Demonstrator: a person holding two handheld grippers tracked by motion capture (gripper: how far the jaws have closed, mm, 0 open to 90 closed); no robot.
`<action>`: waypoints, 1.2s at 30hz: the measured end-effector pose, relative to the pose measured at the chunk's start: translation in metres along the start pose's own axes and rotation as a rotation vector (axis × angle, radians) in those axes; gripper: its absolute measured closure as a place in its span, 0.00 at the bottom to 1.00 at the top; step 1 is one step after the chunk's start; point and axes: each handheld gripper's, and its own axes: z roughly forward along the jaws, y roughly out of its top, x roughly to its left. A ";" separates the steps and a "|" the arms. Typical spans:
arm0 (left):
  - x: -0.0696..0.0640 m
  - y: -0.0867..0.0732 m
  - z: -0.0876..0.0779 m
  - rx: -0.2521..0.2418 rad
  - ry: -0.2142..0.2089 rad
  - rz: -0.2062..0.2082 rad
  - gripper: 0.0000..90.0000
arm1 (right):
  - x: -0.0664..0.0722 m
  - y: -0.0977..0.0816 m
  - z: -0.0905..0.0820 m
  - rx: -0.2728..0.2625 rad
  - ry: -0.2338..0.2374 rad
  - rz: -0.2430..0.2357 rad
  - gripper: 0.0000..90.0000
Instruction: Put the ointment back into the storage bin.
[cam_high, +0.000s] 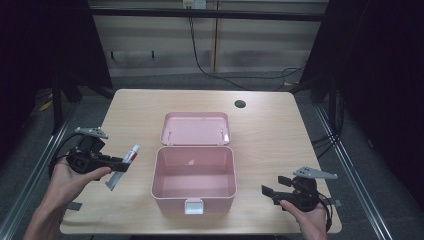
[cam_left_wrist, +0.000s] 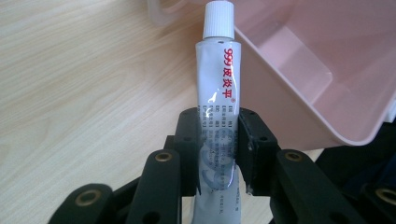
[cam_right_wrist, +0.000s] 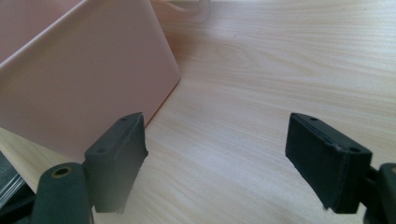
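Left gripper (cam_high: 121, 165) clamps a white ointment tube (cam_high: 124, 166) across its lower-middle body, jaws pressed on both sides; in the left gripper view the tube (cam_left_wrist: 218, 116) stands straight up from between the jaws, white ribbed cap (cam_left_wrist: 218, 18) at 12 o'clock, crimped end dropping past the jaws at 6 o'clock, red print "999" plus Chinese characters down the front. In the high view the tube sits tilted, cap toward 1 o'clock, tail toward 7 o'clock, just beside the left wall of the pink plastic box (cam_high: 194, 180), about 9 o'clock from the box, above the light wood table (cam_high: 270, 140); cannot tell if the tail touches the tabletop. Box is open, inside bare, white latch (cam_high: 194, 206) on the near wall, pink lid (cam_high: 195, 128) lying flat just behind it at 12 o'clock. In the left gripper view the box's rim and inner wall (cam_left_wrist: 317, 70) run at 1–3 o'clock from the tube. Left hand (cam_high: 70, 180) grips the tool body. Right gripper (cam_high: 272, 191) is at 4 o'clock from the box, near it, jaws spread wide with nothing between; right gripper view puts the box's outer wall (cam_right_wrist: 84, 79) at 10 o'clock, bare table between the jaws. Right hand (cam_high: 310, 220) at the table's near edge. Dark round grommet hole (cam_high: 240, 104) at the far side of the table.
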 end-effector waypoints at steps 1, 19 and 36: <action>-0.003 0.002 -0.001 -0.007 -0.005 0.004 0.79 | 0.000 0.000 0.000 -0.001 0.000 -0.002 0.21; -0.023 0.024 -0.008 0.026 -0.040 0.101 0.79 | 0.000 0.000 0.000 0.008 0.001 0.002 0.21; -0.052 0.050 -0.001 0.062 -0.091 0.191 0.79 | 0.000 0.000 0.000 0.014 0.004 0.002 0.21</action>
